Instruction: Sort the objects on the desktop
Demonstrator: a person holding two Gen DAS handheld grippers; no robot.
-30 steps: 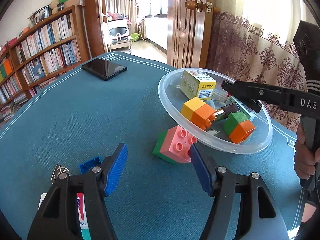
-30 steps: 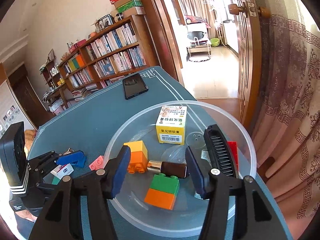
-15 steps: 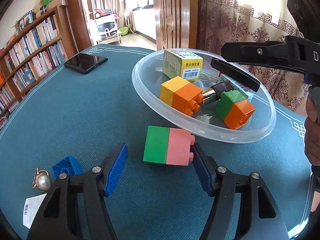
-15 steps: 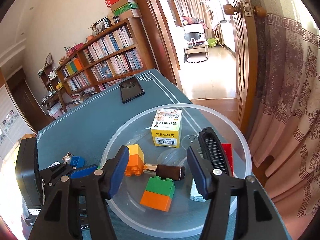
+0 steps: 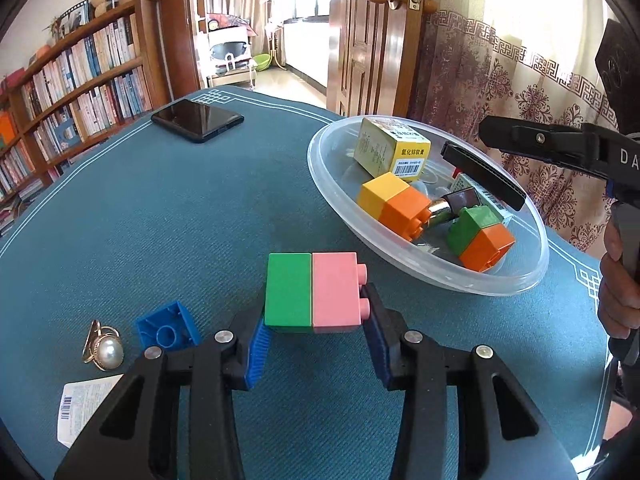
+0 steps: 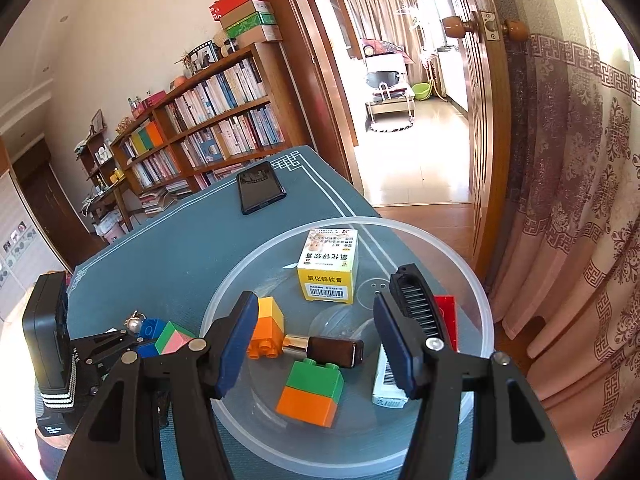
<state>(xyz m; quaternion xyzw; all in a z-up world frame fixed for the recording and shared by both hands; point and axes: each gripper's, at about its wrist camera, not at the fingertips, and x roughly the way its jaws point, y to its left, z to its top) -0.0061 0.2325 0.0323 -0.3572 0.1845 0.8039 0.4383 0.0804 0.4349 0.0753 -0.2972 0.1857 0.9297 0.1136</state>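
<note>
One pearl ring (image 5: 105, 350), left cam only

Your left wrist cam sits low and close over the table (image 5: 160, 220), looking past its fingers toward the clear bowl (image 5: 520, 280) at right. Your right wrist cam hangs just above that bowl (image 6: 476, 292), tilted down, facing the doorway. Both share the bowl and the phone (image 5: 198, 120) (image 6: 260, 188) beyond it.

green-pink block (image 5: 313, 289) on side, studs right, beside clear bowl (image 5: 516, 280).
</note>
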